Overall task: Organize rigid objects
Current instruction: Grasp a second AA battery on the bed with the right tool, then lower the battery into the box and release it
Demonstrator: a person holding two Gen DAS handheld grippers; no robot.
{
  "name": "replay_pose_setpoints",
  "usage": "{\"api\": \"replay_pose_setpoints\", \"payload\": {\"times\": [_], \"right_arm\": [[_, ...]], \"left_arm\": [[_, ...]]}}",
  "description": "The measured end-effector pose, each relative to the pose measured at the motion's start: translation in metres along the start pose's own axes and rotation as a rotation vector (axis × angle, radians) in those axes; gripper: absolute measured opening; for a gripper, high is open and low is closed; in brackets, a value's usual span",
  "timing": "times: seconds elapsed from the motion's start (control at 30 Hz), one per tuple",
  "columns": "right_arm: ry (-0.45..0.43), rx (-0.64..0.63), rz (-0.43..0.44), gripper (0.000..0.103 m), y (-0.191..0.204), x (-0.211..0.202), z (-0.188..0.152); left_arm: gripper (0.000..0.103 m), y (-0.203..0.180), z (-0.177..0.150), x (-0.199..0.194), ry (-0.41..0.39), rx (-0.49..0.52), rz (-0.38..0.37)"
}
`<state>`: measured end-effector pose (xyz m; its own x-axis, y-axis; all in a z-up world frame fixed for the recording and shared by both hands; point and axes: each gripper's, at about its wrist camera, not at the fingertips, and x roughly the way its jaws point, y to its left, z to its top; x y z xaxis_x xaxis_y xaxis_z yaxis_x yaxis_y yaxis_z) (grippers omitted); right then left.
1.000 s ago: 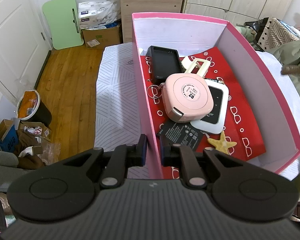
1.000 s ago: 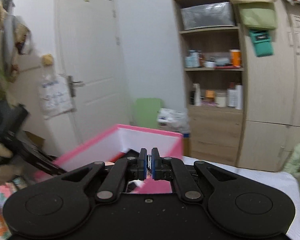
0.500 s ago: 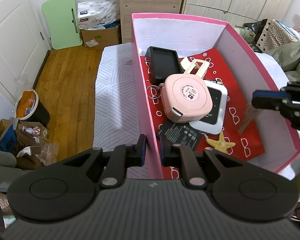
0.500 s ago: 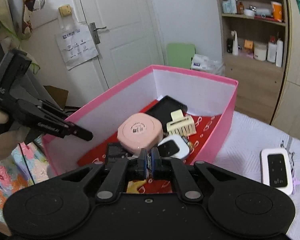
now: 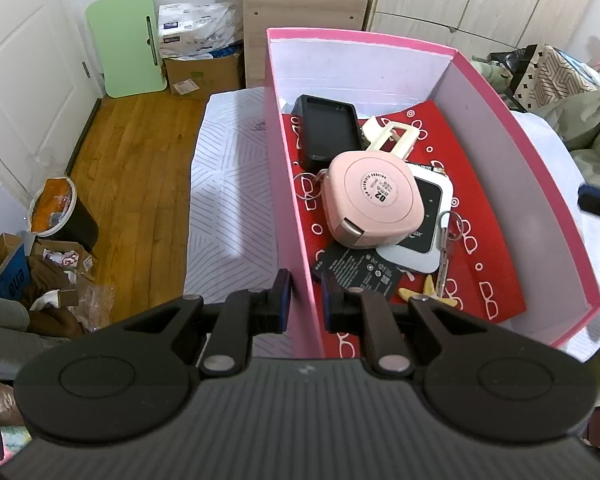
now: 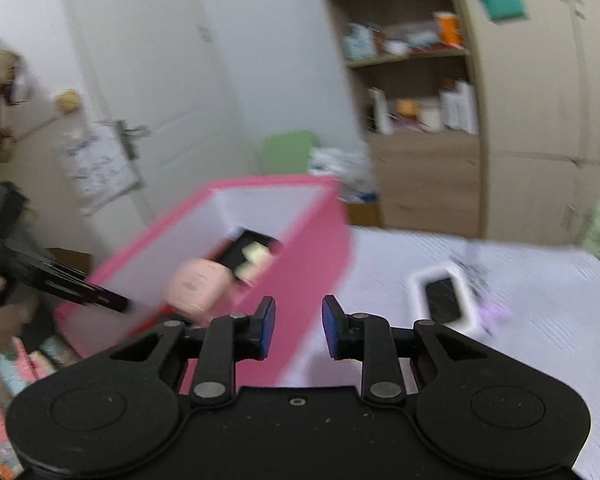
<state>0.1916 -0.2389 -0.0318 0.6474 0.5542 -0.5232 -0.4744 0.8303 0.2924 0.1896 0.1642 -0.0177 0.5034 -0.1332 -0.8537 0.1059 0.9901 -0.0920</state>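
Note:
My left gripper (image 5: 305,302) is shut on the left wall of the pink box (image 5: 288,184). Inside, on red patterned paper (image 5: 488,248), lie a pink rounded gadget (image 5: 374,204), a black case (image 5: 328,132), a cream hair clip (image 5: 396,136), a white pocket device (image 5: 428,232), a black battery (image 5: 356,272), a yellow starfish (image 5: 428,292) and a key on a ring (image 5: 446,240). My right gripper (image 6: 298,328) hangs outside the box's right wall, jaws opening with nothing between them. Only its tip (image 5: 596,202) shows in the left wrist view. A second white device (image 6: 444,300) lies on the bed.
The box stands on a bed with a white striped cover (image 5: 228,208). Wooden floor, a bin (image 5: 56,208), a green board (image 5: 128,44) and cardboard boxes lie to the left. Shelves and wardrobes stand behind. Rumpled green bedding (image 5: 580,120) is at the right.
The right gripper reached over the box with a key, then pulled back to the right with its jaws parted. The key now lies in the box. The left gripper has not moved.

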Motion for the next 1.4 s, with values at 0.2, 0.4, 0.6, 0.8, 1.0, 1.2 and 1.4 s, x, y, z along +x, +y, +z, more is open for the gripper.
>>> {"api": "replay_pose_setpoints", "payload": {"times": [0.2,0.4,0.6,0.8,1.0,1.2,1.4], "right_arm": [[0.075,0.008,-0.138,0.031,-0.028,0.007,-0.034],[0.115,-0.011,-0.221,0.034,-0.041,0.039,-0.051],[0.088,-0.021,-0.195,0.039,-0.048,0.054,-0.042],[0.040,-0.007,-0.265,0.015,-0.044,0.060,-0.044],[0.000,0.030,-0.228,0.012,-0.037,0.050,-0.051],[-0.070,0.019,-0.187,0.012,-0.022,0.031,-0.045],[-0.146,-0.023,-0.109,0.012,0.003,0.005,-0.023]], "left_arm": [[0.013,0.001,-0.001,-0.001,0.000,-0.005,-0.002],[0.013,0.002,0.000,-0.002,0.003,-0.009,-0.003],[0.013,0.002,0.000,-0.001,-0.003,-0.027,-0.005],[0.013,0.002,-0.002,-0.001,-0.005,-0.036,-0.007],[0.013,0.002,-0.002,-0.001,-0.004,-0.034,0.000],[0.013,0.002,-0.002,-0.001,-0.005,-0.037,-0.002],[0.013,-0.001,-0.001,-0.002,-0.002,-0.021,0.003]]}}
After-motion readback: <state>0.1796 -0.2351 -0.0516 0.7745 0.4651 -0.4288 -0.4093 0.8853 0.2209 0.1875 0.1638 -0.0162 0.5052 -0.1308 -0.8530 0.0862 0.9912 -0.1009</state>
